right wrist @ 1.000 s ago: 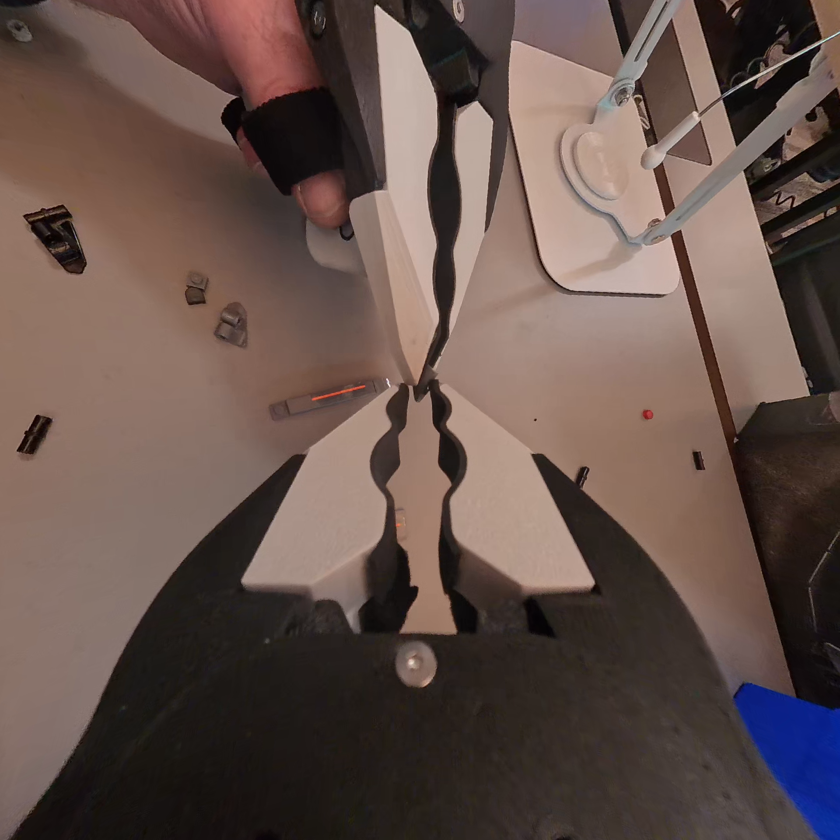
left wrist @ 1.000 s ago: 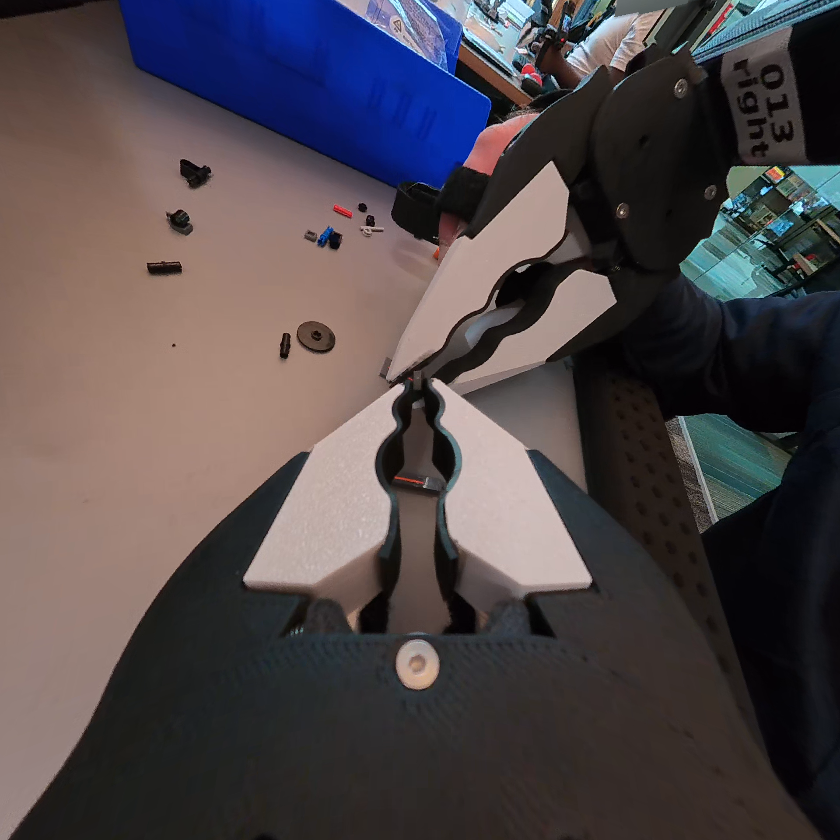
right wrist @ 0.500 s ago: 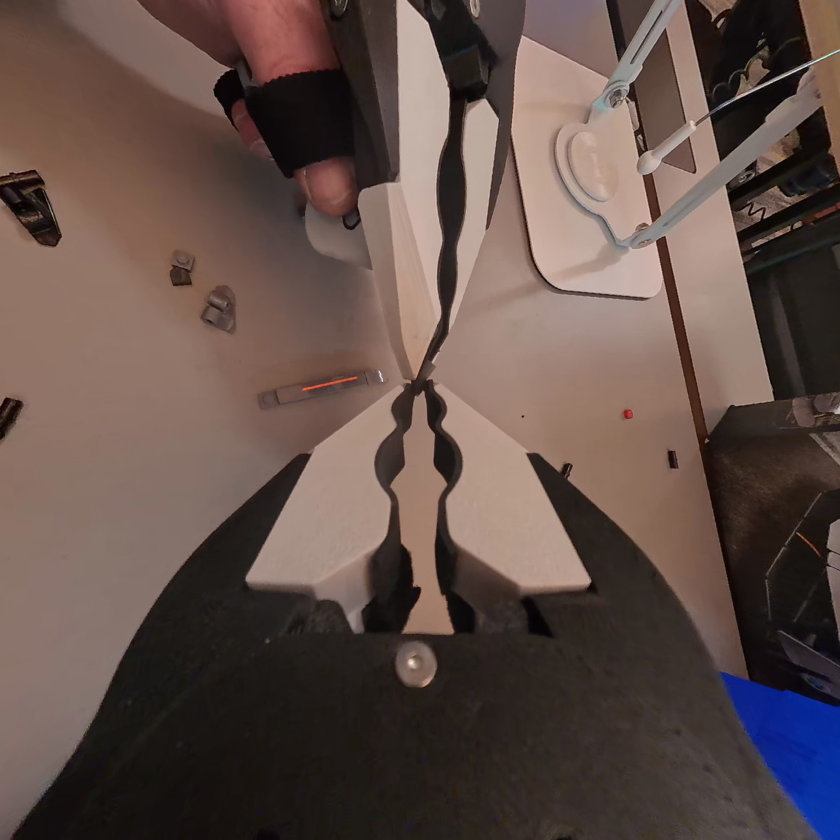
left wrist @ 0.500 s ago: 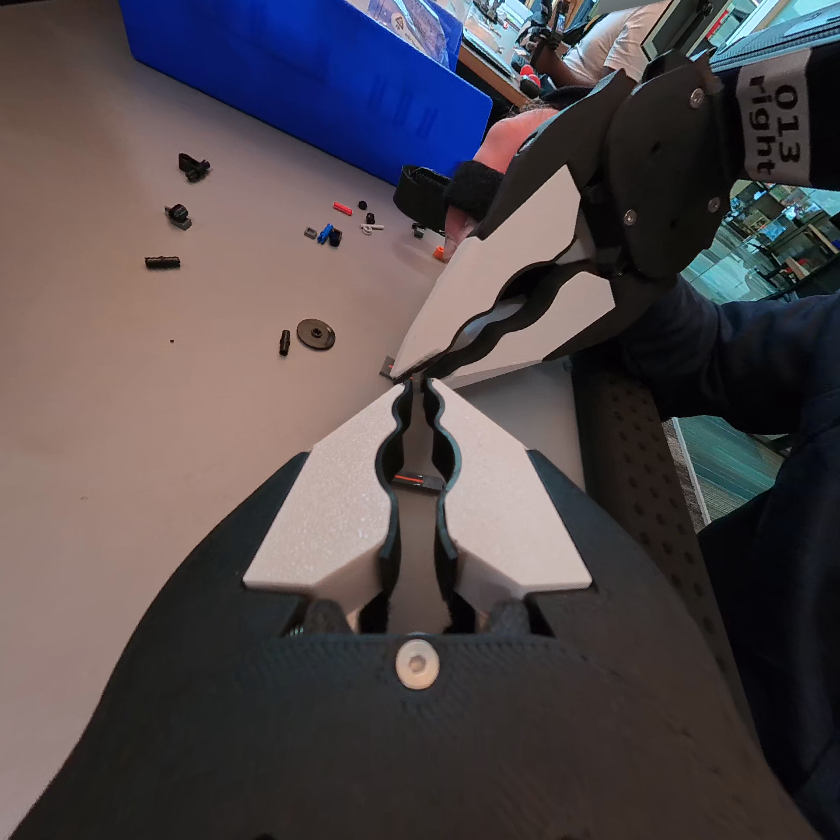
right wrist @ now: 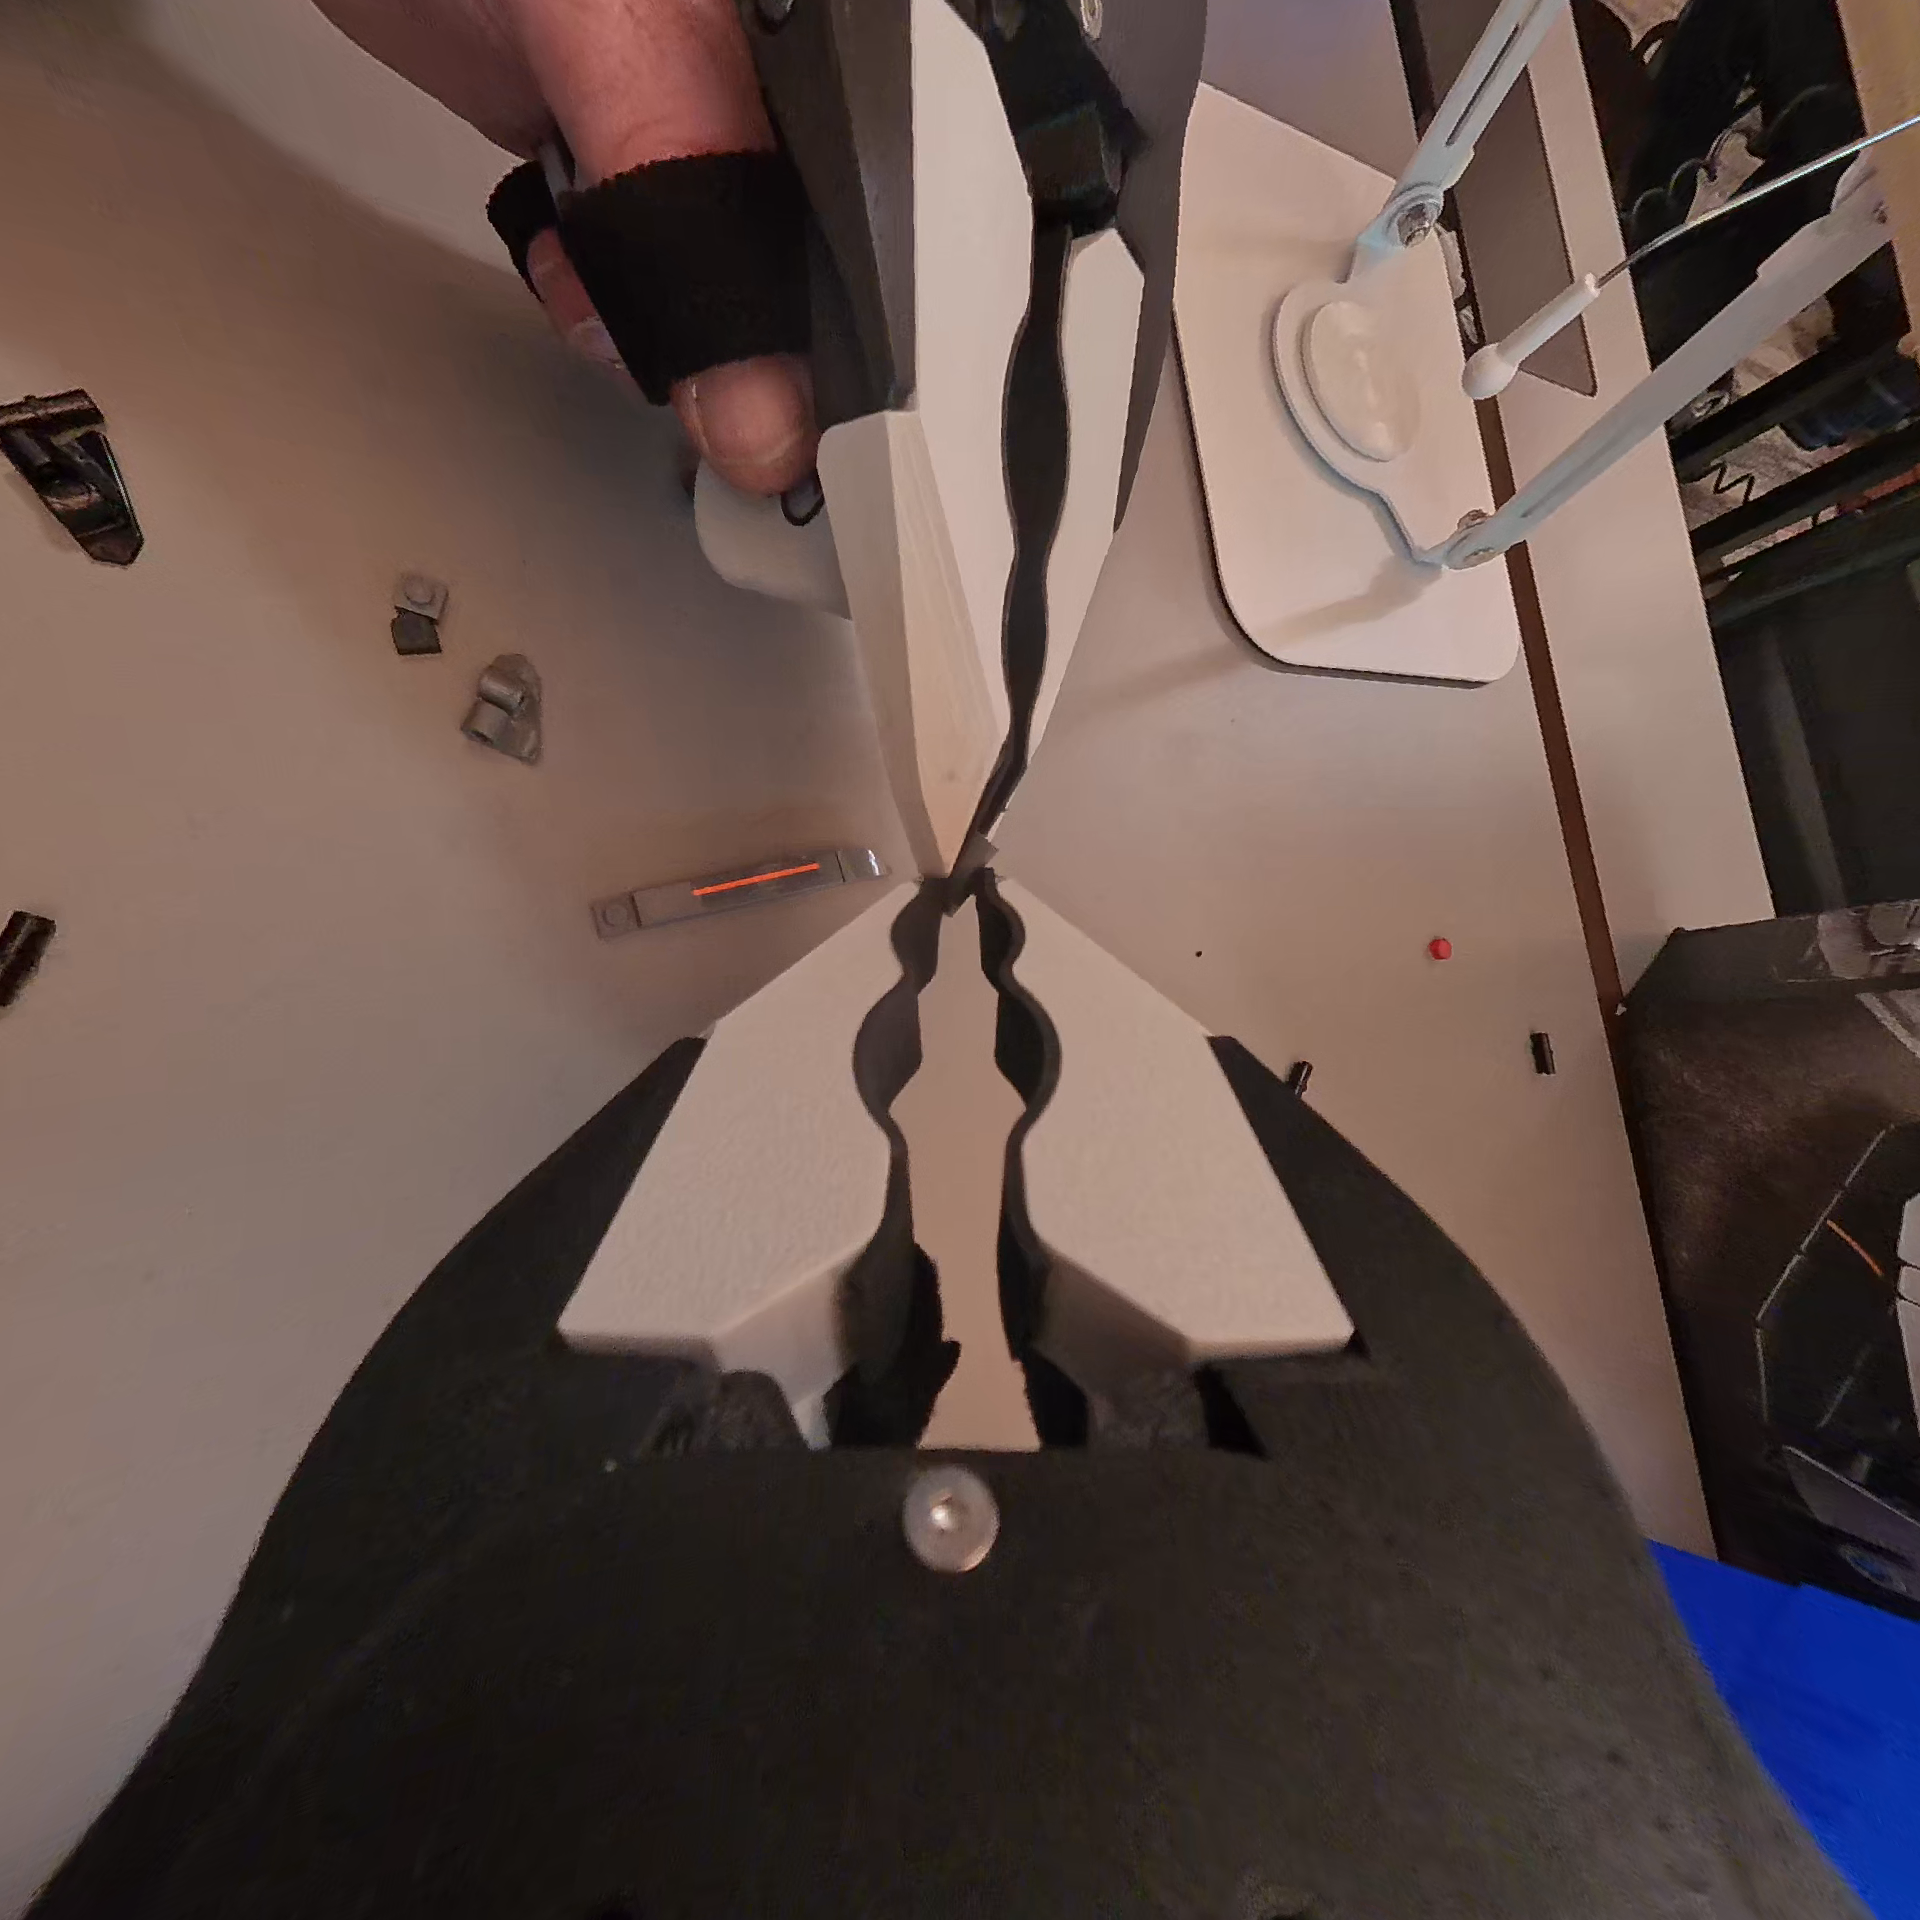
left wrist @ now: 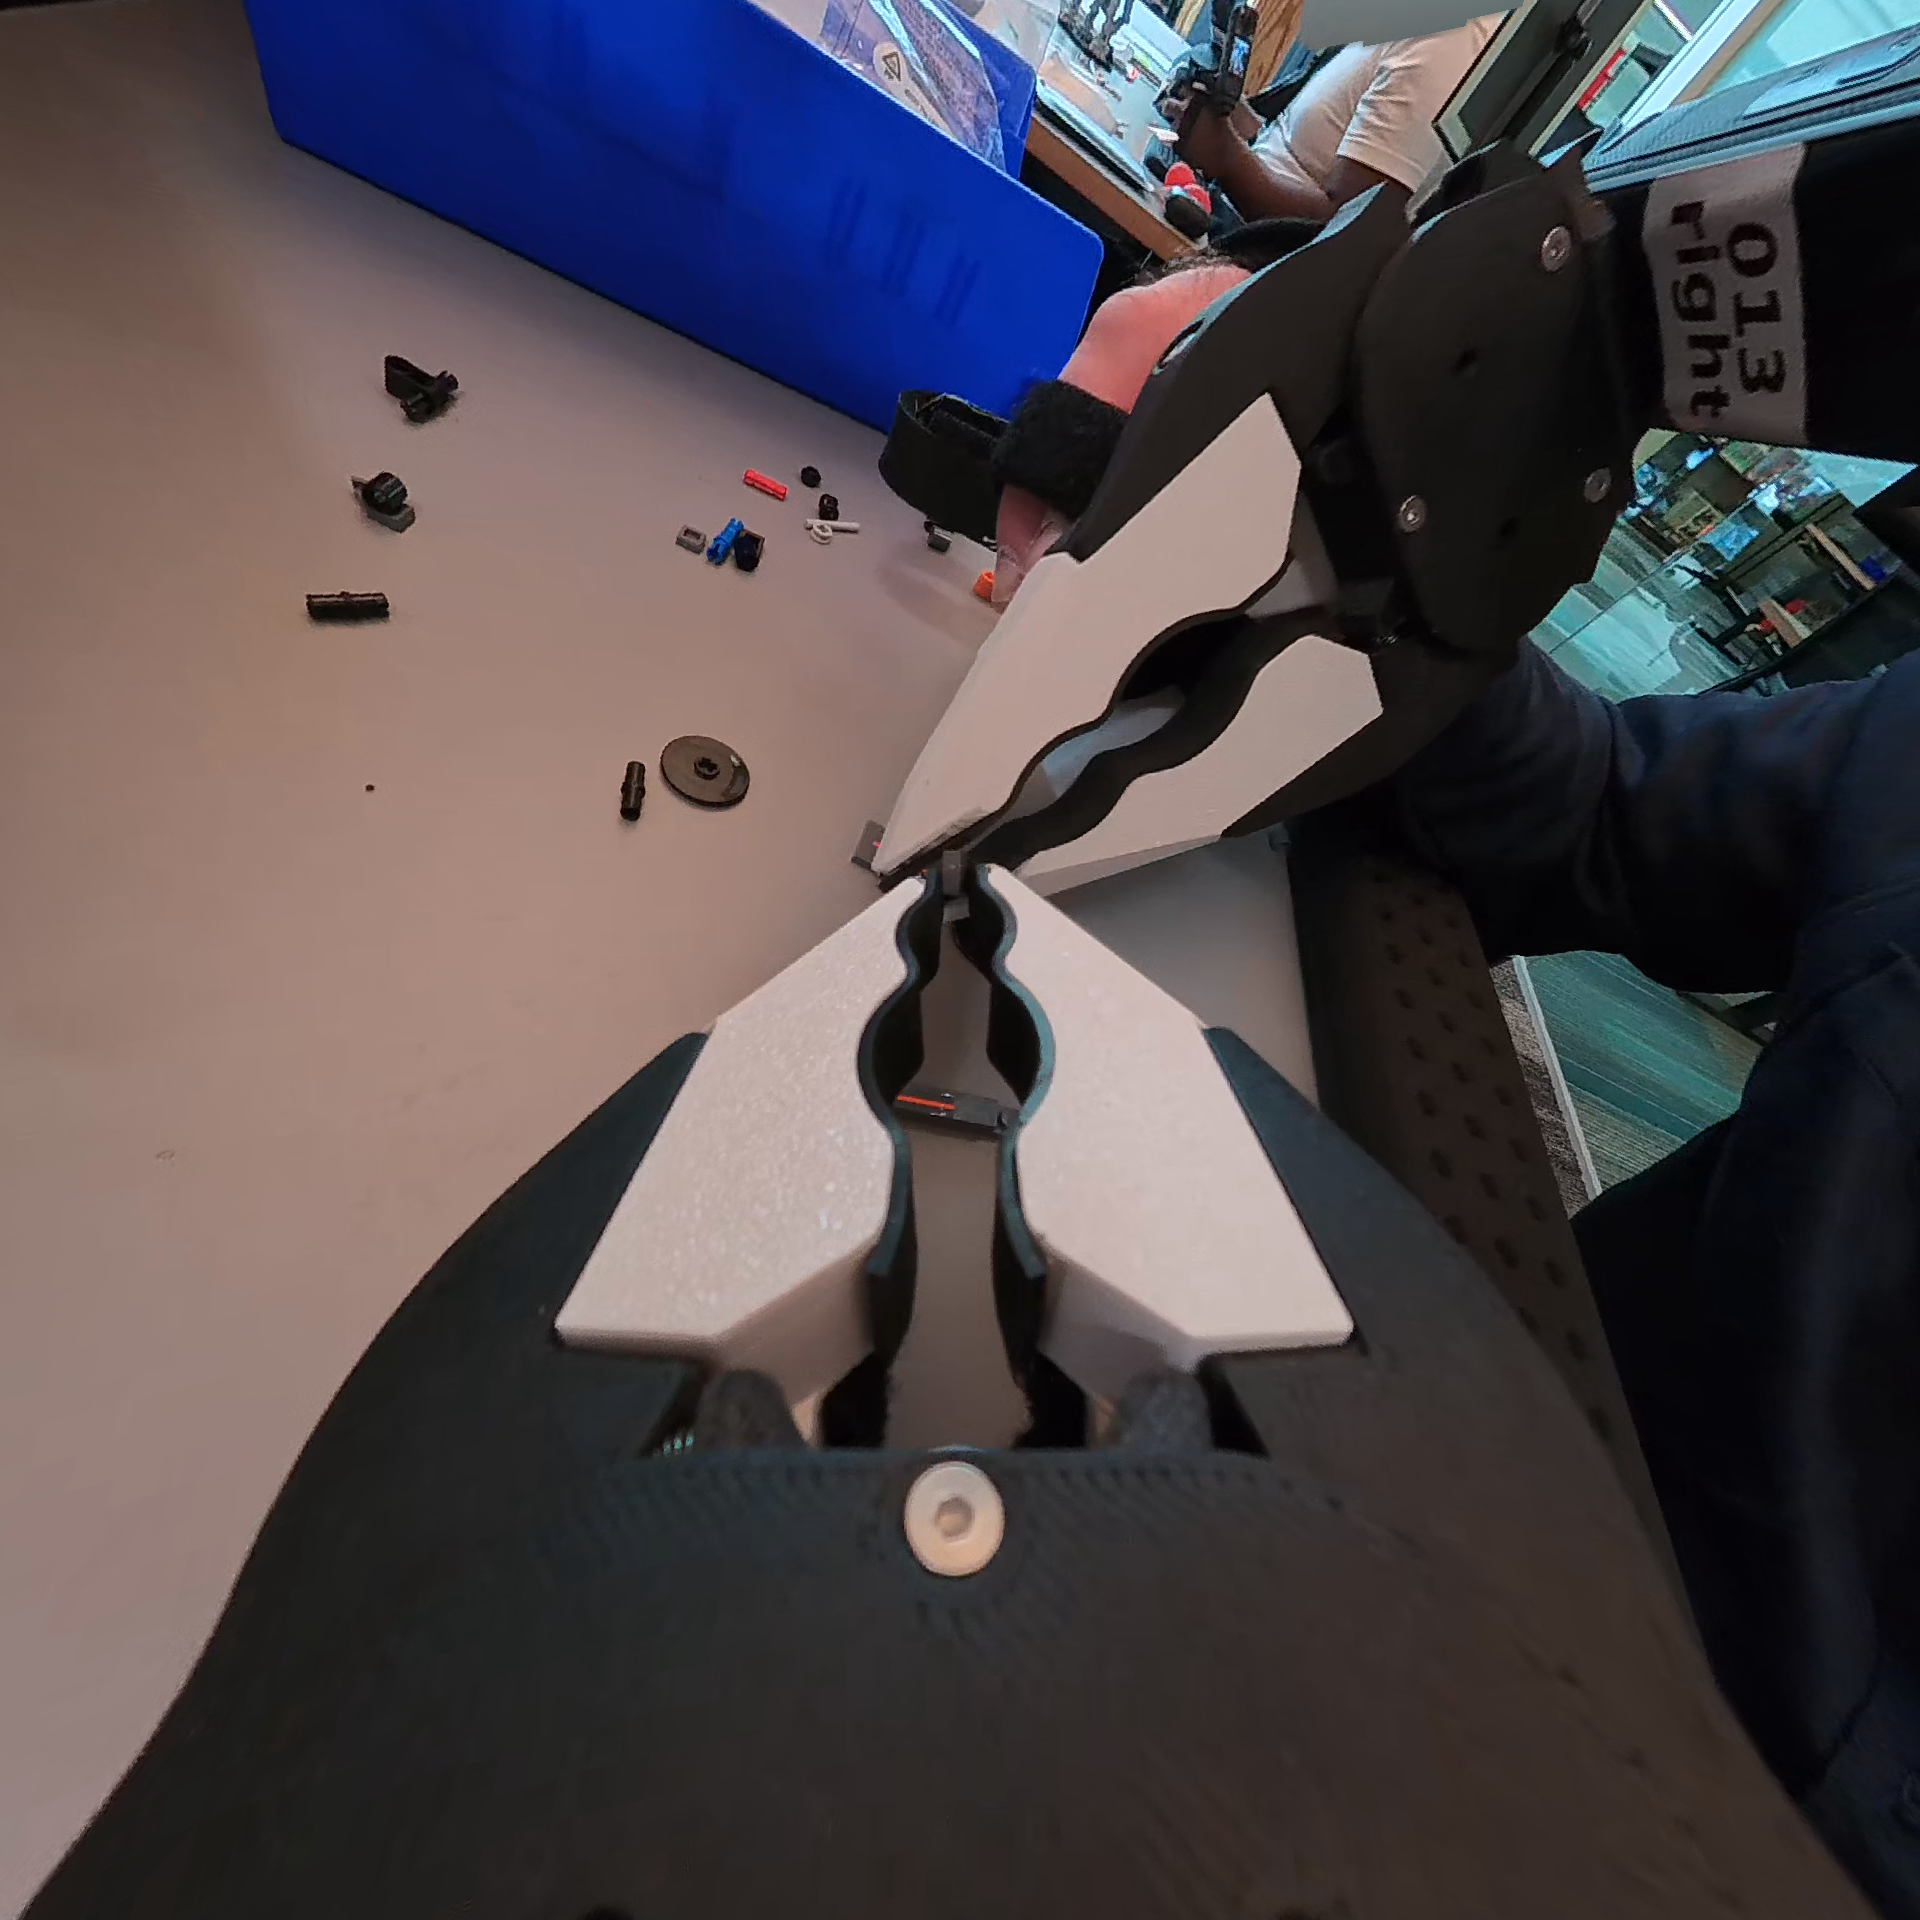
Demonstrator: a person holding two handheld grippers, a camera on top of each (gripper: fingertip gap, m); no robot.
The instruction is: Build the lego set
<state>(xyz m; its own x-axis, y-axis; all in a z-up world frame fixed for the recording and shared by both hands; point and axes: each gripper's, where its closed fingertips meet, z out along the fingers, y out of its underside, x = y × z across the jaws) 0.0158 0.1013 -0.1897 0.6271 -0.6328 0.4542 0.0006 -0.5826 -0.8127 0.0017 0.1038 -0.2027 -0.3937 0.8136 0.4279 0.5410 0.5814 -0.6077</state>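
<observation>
My left gripper (left wrist: pixel 951 883) is shut on a small grey lego piece (left wrist: pixel 954 902) at its tips. My right gripper (left wrist: pixel 935 852) comes in from the upper right and meets it tip to tip. In the right wrist view my right gripper (right wrist: pixel 961 891) is nearly closed on the same small piece (right wrist: pixel 975 860), with the left gripper (right wrist: pixel 982 836) coming down from above. I cannot tell whether it is one piece or two joined. A long grey lego bar with an orange stripe (right wrist: pixel 738 894) lies on the table just under the tips, and part of it shows between my left fingers (left wrist: pixel 951 1110).
A blue bin (left wrist: pixel 623 156) stands at the table's far side. Loose pieces lie around: a black disc (left wrist: pixel 704 770), a black pin (left wrist: pixel 632 790), small coloured bits (left wrist: pixel 732 540), grey hinge pieces (right wrist: pixel 506 707), a red stud (right wrist: pixel 1439 948). A white lamp base (right wrist: pixel 1361 499) stands beyond. Both grippers' tips are close together, under 4 cm apart. The black disc (left wrist: pixel 704 770) sits 9 cm or so from the ends of my right fingers.
The right gripper's jaws have narrowed onto the small piece at the left gripper's tips. Both grippers stay tip to tip above the grey bar, shifting only slightly.
</observation>
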